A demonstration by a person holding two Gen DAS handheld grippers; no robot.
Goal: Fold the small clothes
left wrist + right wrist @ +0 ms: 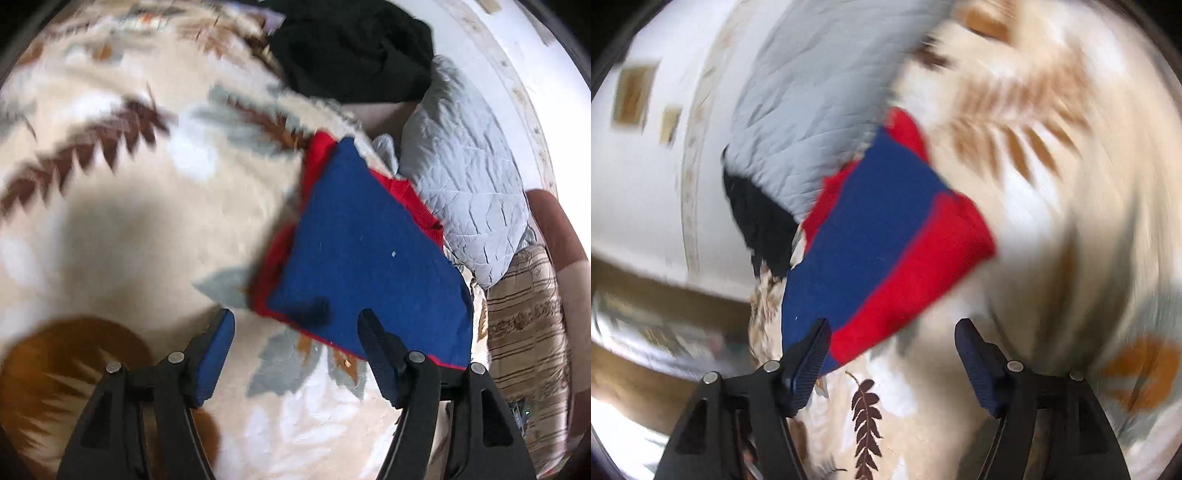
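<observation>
Bed cover: a soft cream blanket (129,229) with brown and grey leaf shapes is lying under everything. It is looking fuzzy and blurred in both views.

Folded clothes: a small blue and red garment (365,258) is lying flat on the blanket, folded into a neat shape. The blue part is sitting on top and red edges are peeking out around it. In the right wrist view the garment (886,236) is showing a wide red band along one side.

Pillow: a pale grey pillow (465,177) is lying just beside the folded garment, touching its far edge.

Dark cloth: a black heap of clothing (354,48) is sitting on the blanket past the garment, next to the pillow.

Striped cloth: a brown striped fabric (524,332) is showing at the right side, beside the pillow.

Room: a white wall (642,177) with small brownish squares on it is showing behind the bed.

Left gripper (295,354): its two fingers are standing wide apart and are holding nothing. It is hanging over the blanket at the near edge of the garment.

Right gripper (892,354): its fingers are spread wide too, with nothing between them. Its left finger (809,362) is showing in front of the garment's near corner; whether it is touching is hard to tell.
</observation>
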